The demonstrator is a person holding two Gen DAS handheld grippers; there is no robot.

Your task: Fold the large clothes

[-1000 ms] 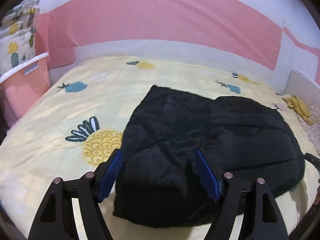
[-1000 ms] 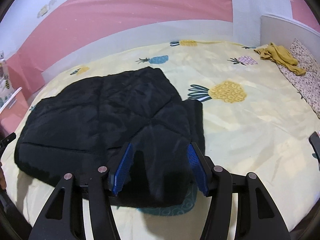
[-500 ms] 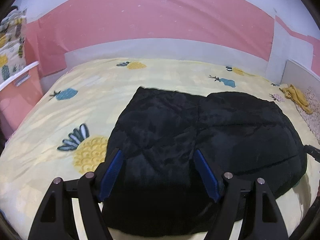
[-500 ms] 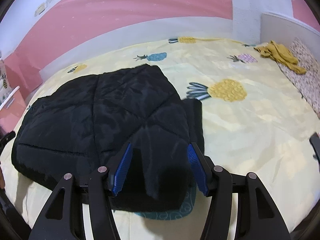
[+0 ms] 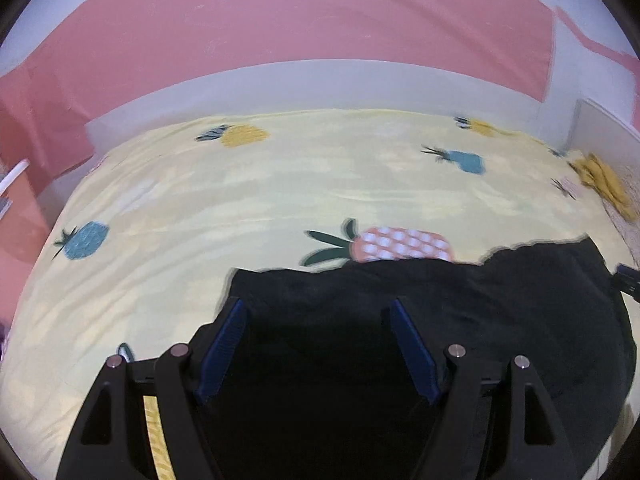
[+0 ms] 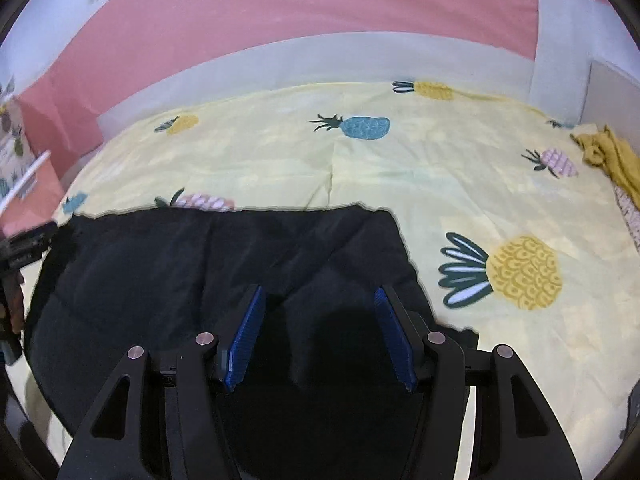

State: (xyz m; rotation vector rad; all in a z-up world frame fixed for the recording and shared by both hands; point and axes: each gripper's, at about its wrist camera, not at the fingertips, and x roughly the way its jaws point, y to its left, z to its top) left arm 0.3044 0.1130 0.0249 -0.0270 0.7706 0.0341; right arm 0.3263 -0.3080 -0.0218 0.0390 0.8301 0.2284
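A black quilted garment [image 5: 500,312] lies folded on the yellow pineapple-print bed [image 5: 280,184]. In the left wrist view it fills the lower half. My left gripper [image 5: 318,312] is open, its blue pads spread wide over the garment's near left part. In the right wrist view the garment [image 6: 180,260] lies low and left. My right gripper [image 6: 320,298] is open, hovering over the garment's near right part. Neither gripper holds cloth.
A mustard-yellow cloth [image 6: 612,156] lies at the bed's far right by a white headboard [image 6: 612,92]. A pink and white wall [image 5: 320,20] runs behind the bed. A pink cabinet [image 5: 16,216] stands at the left edge.
Both grippers have moved forward and lower over the garment. It now fills the lower part of both views and more bare sheet shows beyond it. Both jaws stay open.
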